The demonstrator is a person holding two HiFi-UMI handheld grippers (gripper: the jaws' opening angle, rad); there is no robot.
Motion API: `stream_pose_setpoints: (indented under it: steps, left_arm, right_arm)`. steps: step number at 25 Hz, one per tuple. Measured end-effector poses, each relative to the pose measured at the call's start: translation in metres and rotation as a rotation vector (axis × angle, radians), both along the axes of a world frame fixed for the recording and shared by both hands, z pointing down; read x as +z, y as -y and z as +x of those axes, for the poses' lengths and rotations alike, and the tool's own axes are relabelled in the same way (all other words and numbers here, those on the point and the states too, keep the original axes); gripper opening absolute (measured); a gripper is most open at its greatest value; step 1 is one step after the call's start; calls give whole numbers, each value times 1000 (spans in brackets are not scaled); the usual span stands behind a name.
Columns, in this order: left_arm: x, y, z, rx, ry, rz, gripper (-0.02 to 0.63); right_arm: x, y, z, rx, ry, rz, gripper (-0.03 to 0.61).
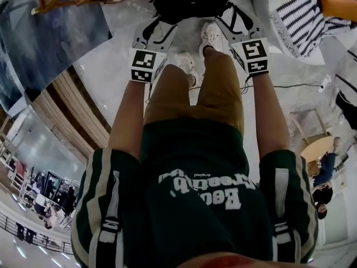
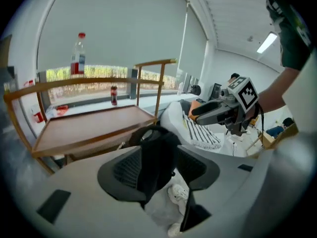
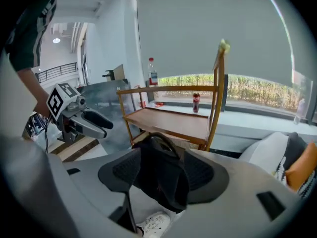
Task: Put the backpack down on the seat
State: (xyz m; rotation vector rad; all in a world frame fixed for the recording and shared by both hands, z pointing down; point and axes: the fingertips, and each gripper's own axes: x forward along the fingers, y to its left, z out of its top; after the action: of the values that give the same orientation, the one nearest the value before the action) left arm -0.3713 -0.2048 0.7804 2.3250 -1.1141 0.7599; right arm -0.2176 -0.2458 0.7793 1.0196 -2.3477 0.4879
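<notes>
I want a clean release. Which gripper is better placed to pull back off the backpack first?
Probably left. The left gripper stands open with only a narrow strip of backpack between its jaws; right gripper is open too, but a bulkier fold fills its gap.

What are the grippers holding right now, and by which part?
Nothing is clamped. The left gripper and right gripper both stand open, with the backpack's black fabric lying loose between each pair of jaws.
</notes>
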Motion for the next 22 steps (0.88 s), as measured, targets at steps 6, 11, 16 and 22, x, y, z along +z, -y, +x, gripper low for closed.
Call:
stream_pose_setpoints:
  steps: [6,11,16,22]
  left_arm:
    - [135,28,-3,8,27,-168,238]
    - [195,52,22,63,-2,-231,238]
    - [219,65,43,74,-32,-235,166]
    - [190,60,38,141,47,-202,84]
  right_arm:
    - [157,13,10,-101,-6,-217,253]
    - [213,30,1,-141,38,-252,252]
    - [235,37,-36,-241,99,-301,209]
    - [195,27,-35,-339,90,-265,77]
